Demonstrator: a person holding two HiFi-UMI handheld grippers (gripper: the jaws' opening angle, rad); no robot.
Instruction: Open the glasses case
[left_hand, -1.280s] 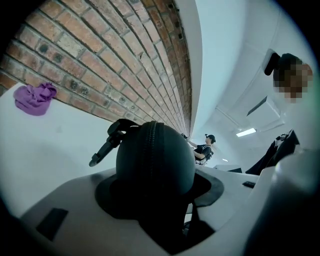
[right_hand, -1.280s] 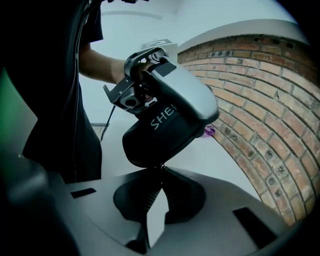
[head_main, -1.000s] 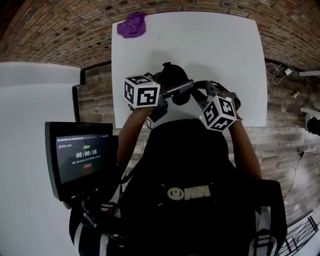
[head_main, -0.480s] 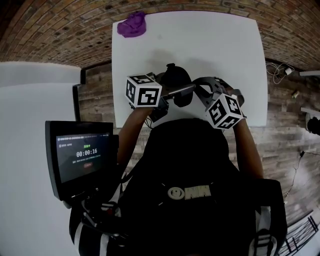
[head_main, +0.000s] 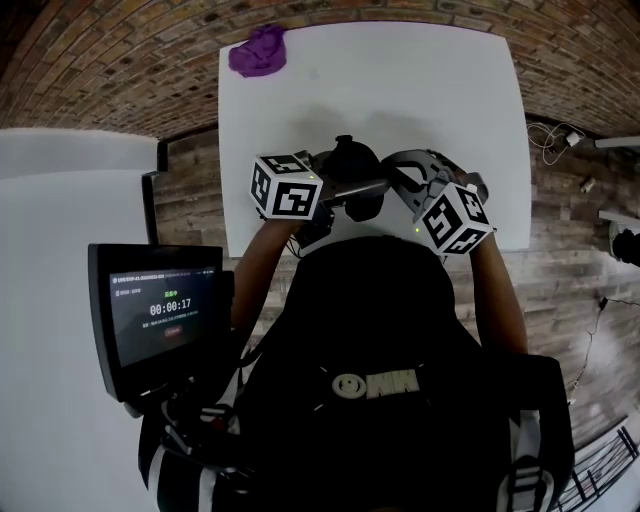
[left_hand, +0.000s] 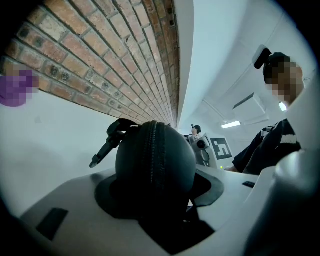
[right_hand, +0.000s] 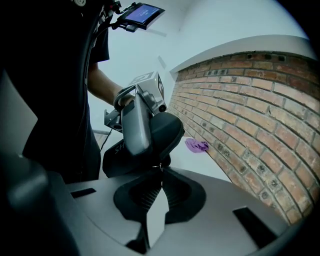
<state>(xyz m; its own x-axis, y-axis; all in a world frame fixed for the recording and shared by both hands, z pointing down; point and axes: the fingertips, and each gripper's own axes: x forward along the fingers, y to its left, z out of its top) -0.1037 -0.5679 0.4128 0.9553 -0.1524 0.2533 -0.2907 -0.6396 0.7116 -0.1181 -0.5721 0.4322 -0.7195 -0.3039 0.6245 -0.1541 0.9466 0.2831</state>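
Observation:
A black zippered glasses case (head_main: 352, 172) is held over the near edge of the white table (head_main: 450, 100). My left gripper (head_main: 338, 190) is shut on it from the left. In the left gripper view the case's rounded end (left_hand: 155, 157) fills the space between the jaws, zipper seam facing the camera, and a black strap (left_hand: 107, 145) sticks out at its left. My right gripper (head_main: 398, 172) comes in from the right. In the right gripper view its jaws (right_hand: 161, 172) are shut at the case's (right_hand: 167, 131) lower edge, pinching the small zipper pull (right_hand: 160, 165).
A crumpled purple cloth (head_main: 258, 50) lies at the table's far left corner. A black screen with a timer (head_main: 165, 310) stands left of the person. Brick-patterned floor (head_main: 120, 60) surrounds the table, and a second white surface (head_main: 60, 200) lies on the left.
My right gripper has drifted a little up and to the right in the head view, still shut at the case. The left gripper and the case have barely moved.

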